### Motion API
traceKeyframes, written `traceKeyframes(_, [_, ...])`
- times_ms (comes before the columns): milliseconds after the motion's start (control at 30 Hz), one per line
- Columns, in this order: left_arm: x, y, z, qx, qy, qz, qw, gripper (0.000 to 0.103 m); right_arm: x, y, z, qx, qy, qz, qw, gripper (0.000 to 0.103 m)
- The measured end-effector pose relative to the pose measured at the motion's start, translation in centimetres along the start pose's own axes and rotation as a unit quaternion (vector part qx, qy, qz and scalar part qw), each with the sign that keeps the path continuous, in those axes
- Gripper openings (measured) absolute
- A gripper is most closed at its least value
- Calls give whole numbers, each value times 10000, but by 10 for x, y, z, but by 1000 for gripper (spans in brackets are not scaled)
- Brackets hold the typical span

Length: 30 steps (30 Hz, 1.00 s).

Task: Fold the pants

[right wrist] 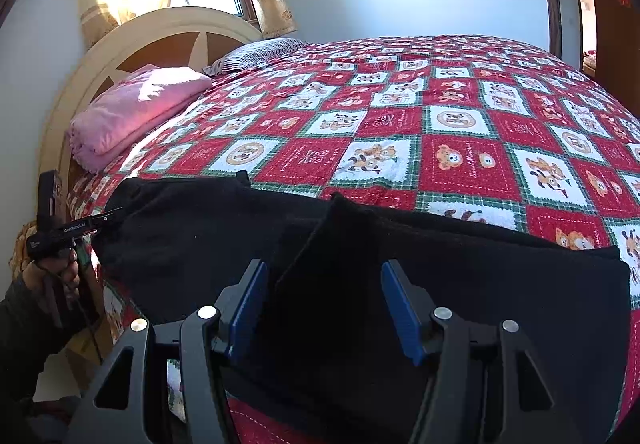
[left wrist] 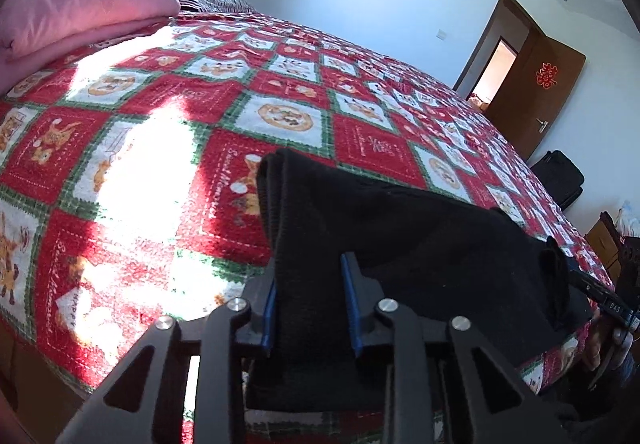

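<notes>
Black knitted pants (left wrist: 400, 244) lie along the near edge of the bed, on its red-and-white checked patchwork bedspread (left wrist: 280, 84). The left gripper (left wrist: 312, 308) has its jaws drawn narrow on a thick bunched end of the fabric, while the right gripper (right wrist: 324, 308) stands with jaws wide around a raised fold, apparently not pinching it. If both lift now, the right end would likely slip free, and the bulky left bunch could shed layers, leaving a skewed fold.

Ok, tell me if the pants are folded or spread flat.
Folded, at least partly. The black pants lie doubled on the bedspread, with layered edges visible at one end and a raised fold in the middle.
</notes>
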<state>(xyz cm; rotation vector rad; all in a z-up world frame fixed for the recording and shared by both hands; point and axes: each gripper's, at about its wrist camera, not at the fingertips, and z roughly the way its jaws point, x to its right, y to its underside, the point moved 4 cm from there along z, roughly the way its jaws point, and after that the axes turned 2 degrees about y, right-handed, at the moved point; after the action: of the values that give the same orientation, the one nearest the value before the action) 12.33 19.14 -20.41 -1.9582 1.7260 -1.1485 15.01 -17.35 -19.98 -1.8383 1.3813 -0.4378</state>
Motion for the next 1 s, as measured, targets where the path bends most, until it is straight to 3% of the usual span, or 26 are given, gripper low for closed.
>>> traceKeyframes(200, [-10, 3, 2, 111, 207, -206, 9995, 35, 2, -2, -4, 62, 36, 62, 10000, 61])
traceKeyframes(300, [-6, 2, -1, 144, 400, -146, 9990, 23, 3, -4, -6, 119, 49, 65, 9999, 61])
traceKeyframes(467, [5, -12, -24, 611, 1056, -369, 9918, 22, 7, -10, -18, 265, 57, 145, 9995, 61])
traceKeyframes(733, [74, -36, -56, 1050, 1645, 123, 9807, 22, 23, -26, -53, 601, 236, 424, 9970, 61])
traceKeyframes(1000, [146, -43, -69, 1134, 2032, 653, 9703, 22, 61, -25, -85, 655, 413, 849, 9934, 61])
